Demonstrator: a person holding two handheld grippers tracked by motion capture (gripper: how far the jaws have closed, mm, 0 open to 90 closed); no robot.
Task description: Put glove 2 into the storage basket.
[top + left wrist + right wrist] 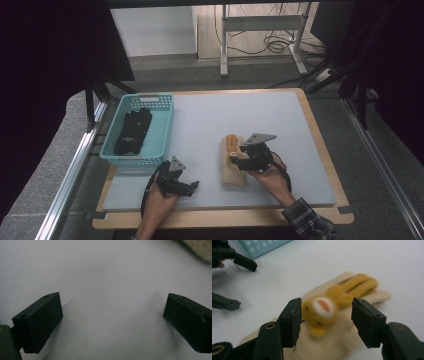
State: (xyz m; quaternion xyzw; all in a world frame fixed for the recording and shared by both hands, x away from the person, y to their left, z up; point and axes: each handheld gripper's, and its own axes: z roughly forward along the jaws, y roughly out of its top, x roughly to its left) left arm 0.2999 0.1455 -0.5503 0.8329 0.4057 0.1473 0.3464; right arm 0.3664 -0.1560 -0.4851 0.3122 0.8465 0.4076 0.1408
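Jaws of the right tool stand apart around a beige glove on the desk. Left tool gapes wide over bare desk, holding nothing.

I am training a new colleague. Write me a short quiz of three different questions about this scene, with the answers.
1. True or false: the right gripper is shut on the beige glove.
2. What lies inside the turquoise basket? A) an orange toy B) a dark fabric item C) a tool
3. Fill in: the left gripper hovers over bare ______, with its jaws apart.

Key
1. False: its jaws stand open on either side of the orange animal figure on the glove.
2. B, the dark fabric item.
3. Table.
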